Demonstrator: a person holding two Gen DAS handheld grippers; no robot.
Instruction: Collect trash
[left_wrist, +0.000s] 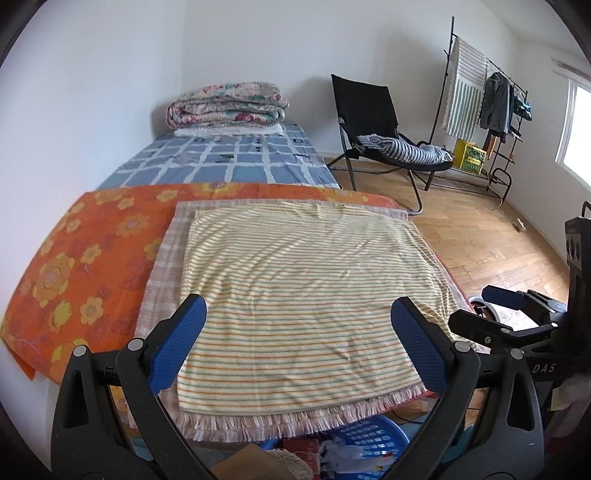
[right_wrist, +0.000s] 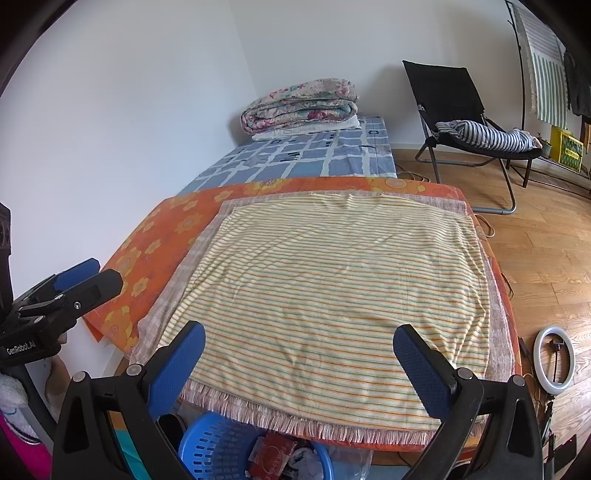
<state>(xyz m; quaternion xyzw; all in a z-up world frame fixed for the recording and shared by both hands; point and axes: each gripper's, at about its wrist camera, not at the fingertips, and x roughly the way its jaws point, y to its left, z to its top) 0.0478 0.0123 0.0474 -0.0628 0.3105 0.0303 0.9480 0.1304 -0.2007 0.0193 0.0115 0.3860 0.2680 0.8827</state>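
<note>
Left wrist view: left gripper (left_wrist: 298, 345) spread wide, nothing between its blue pads (left_wrist: 177, 352), hovering over the near edge of a yellow striped cloth (left_wrist: 306, 291). Cloth laid flat on a fringed pinkish blanket (left_wrist: 162, 280), that in turn on an orange flowered sheet (left_wrist: 81, 258). Below the fringe, at the near bottom edge, a blue plastic basket (left_wrist: 373, 441) holding white crumpled trash (left_wrist: 343, 450), a red packet (left_wrist: 303, 452) just left of it. At right, the right gripper (left_wrist: 498, 306) seen side-on; jaw gap not readable from here. Far off, a folded floral quilt (left_wrist: 227, 105) on a blue checked mattress (left_wrist: 236, 158), a black folding chair (left_wrist: 373, 122) and a clothes rack (left_wrist: 480, 103) on the wooden floor (left_wrist: 491, 243).

Right wrist view: right gripper (right_wrist: 299, 350) likewise splayed open and empty above the same striped cloth. Blue basket (right_wrist: 210, 446) at near bottom left, red packet (right_wrist: 273, 459) and crumpled white trash (right_wrist: 306, 461) inside it. Left gripper at far left. Ring light (right_wrist: 554, 362) on the floor at right.
</note>
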